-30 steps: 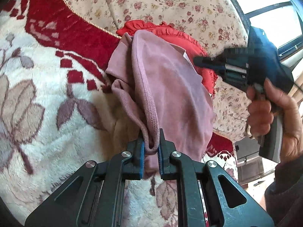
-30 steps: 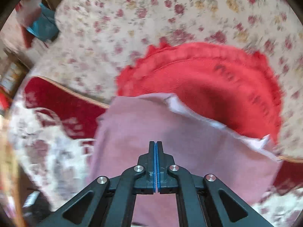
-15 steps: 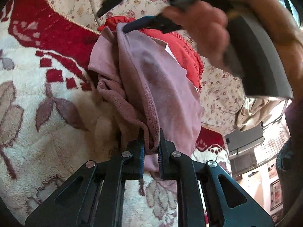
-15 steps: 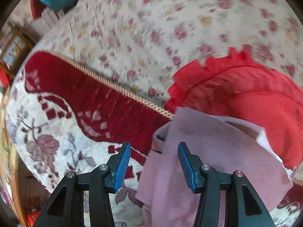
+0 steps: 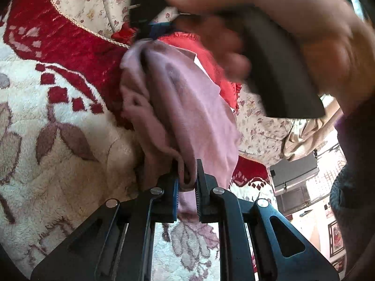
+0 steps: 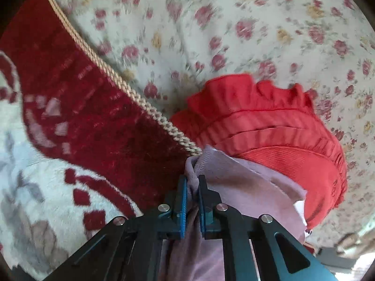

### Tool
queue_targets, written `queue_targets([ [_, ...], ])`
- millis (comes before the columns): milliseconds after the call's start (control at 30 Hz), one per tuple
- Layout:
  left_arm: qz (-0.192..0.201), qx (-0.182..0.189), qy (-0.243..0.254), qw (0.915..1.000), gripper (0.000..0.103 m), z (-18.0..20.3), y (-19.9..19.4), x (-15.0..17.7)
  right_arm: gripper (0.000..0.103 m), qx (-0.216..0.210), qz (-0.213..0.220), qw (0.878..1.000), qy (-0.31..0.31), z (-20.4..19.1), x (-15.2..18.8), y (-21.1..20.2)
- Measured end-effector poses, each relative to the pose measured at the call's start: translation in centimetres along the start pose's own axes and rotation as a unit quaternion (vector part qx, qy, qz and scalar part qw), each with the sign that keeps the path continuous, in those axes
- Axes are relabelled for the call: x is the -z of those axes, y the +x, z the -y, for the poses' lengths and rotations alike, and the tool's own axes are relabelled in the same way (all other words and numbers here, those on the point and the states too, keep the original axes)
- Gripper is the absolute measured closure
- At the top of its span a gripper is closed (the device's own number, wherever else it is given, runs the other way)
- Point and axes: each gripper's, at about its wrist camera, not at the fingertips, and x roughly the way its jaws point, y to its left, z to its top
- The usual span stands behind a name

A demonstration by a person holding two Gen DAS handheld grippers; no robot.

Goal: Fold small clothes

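Note:
A small pink garment [image 5: 187, 107] lies bunched on a plush red-and-cream blanket [image 5: 54, 145]. My left gripper [image 5: 186, 178] is shut on its near hem. My right gripper [image 6: 192, 185] is shut on the far corner of the same pink garment [image 6: 246, 187]. In the left wrist view the right gripper's tip [image 5: 152, 29] shows blurred at that far corner, with the hand [image 5: 293, 23] that holds it filling the upper right. A red ruffled garment [image 6: 269, 128] lies under and behind the pink one, also seen in the left wrist view [image 5: 211, 56].
A cream floral bedspread [image 6: 211, 23] lies beyond the blanket's braided edge [image 6: 112, 75]. A beige cloth [image 5: 304, 135] is bunched at the right. Furniture and floor show at the lower right of the left wrist view.
My right gripper swung over to the garment's far corner, opened, then shut on it. My left gripper kept its hold on the near hem.

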Motion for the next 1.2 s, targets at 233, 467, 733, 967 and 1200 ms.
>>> queue_targets([
  [233,-0.027,0.056,0.019,0.9979,0.093,1.7,1.0,0.2,0.096,-0.067,0.056,0.993,0.079,9.5,4.2,-4.8],
  [467,-0.058,0.086,0.054,0.9931,0.093,6.3,3.9,1.9,0.096,-0.071,0.085,0.983,0.144,18.1,11.5,-5.5],
  [733,-0.112,0.081,0.082,0.9869,0.093,10.8,10.9,6.9,0.097,-0.092,0.104,0.972,0.192,24.3,19.5,-2.1],
  [967,-0.145,0.045,0.102,0.9830,0.093,12.2,16.0,9.6,0.096,-0.130,0.117,0.956,0.237,28.7,26.3,3.5],
  [1200,-0.168,0.010,0.096,0.9810,0.077,11.4,19.9,11.4,0.097,-0.163,0.149,0.939,0.265,29.9,29.2,7.4],
])
